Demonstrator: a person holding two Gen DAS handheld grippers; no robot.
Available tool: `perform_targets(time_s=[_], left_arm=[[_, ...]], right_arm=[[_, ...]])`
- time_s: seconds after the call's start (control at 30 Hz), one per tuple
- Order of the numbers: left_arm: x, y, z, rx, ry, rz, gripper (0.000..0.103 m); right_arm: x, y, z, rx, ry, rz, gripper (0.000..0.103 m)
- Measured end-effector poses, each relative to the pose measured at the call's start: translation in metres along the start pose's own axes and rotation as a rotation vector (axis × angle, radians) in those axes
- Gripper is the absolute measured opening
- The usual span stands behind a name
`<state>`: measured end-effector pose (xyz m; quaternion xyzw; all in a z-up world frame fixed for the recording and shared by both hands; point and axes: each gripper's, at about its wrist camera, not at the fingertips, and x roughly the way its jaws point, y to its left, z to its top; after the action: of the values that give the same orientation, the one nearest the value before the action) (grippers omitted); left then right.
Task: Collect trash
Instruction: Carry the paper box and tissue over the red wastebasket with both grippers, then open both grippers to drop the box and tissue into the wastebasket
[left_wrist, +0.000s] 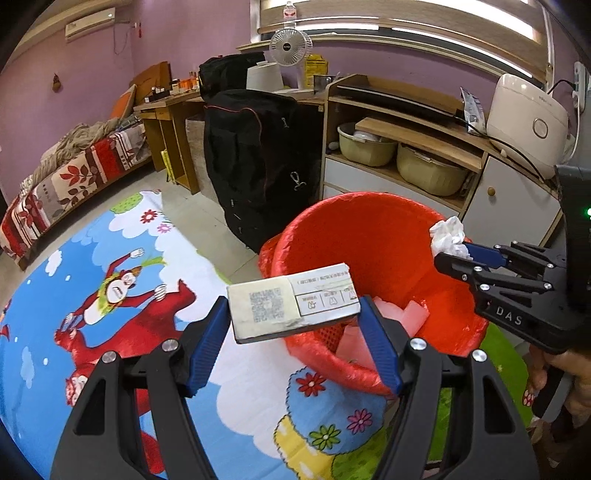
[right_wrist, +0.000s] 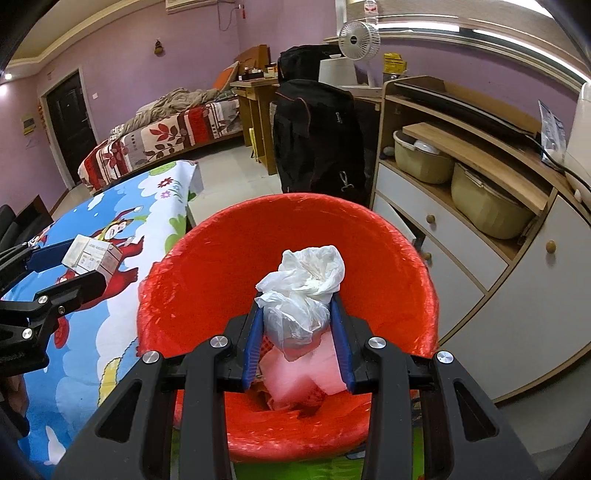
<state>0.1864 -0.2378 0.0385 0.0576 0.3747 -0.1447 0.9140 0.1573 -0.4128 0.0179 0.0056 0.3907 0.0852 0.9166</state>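
Left tongs are clamped on a small white carton, held over the near rim of the red-lined bin. Right tongs are clamped on a crumpled white plastic bag, held over the bin opening. Pink foam scraps lie inside at 6 o'clock.

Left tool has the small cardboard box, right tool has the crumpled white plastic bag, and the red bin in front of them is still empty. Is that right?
Not quite: the red bin is not empty. The right wrist view shows pink foam pieces already lying at its bottom. The rest stands: the left tool holds the small cardboard box, and the right tool holds the crumpled white plastic bag over the bin.
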Motion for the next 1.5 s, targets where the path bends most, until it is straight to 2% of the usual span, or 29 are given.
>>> perform_targets(time_s=[0.73, 1.3, 1.43, 1.5], left_arm=[[0.029, -0.017, 0.010, 0.038, 0.024, -0.050, 0.068], [0.033, -0.020, 0.012, 0.035, 0.021, -0.064, 0.069], [0.033, -0.021, 0.015, 0.031, 0.015, -0.079, 0.069], [0.033, -0.020, 0.015, 0.026, 0.013, -0.087, 0.075]], right_arm=[[0.020, -0.019, 0.004, 0.012, 0.026, -0.031, 0.035], [0.023, -0.027, 0.011, 0.017, 0.024, -0.040, 0.036], [0.021, -0.029, 0.013, 0.017, 0.017, -0.045, 0.047], [0.019, -0.031, 0.014, 0.021, 0.010, -0.051, 0.054]])
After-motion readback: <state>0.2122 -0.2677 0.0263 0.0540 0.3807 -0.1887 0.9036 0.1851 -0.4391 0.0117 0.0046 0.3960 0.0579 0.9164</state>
